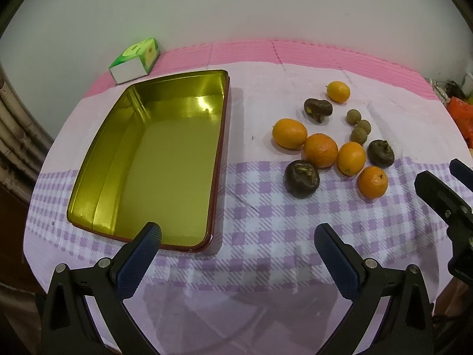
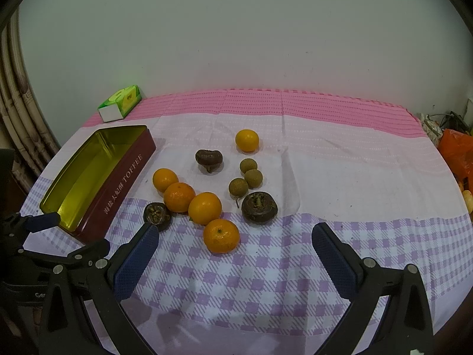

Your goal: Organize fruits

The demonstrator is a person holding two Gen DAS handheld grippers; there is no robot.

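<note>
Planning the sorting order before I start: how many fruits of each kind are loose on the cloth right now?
Oranges: 5
Dark brown fruits: 3
Small tan round fruits: 3
Total: 11, all on the tablecloth; none in the tin.

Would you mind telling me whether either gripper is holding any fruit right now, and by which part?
Nothing is held. The left gripper and the right gripper are both open and empty; every fruit, such as the nearest orange, lies on the tablecloth.

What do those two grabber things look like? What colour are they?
Both the left gripper and the right gripper are black plastic frames with silver bolts. Each has two flat fingers covered in dark blue, bumpy rubber pads. No cables, sleeves or hands show.
</note>
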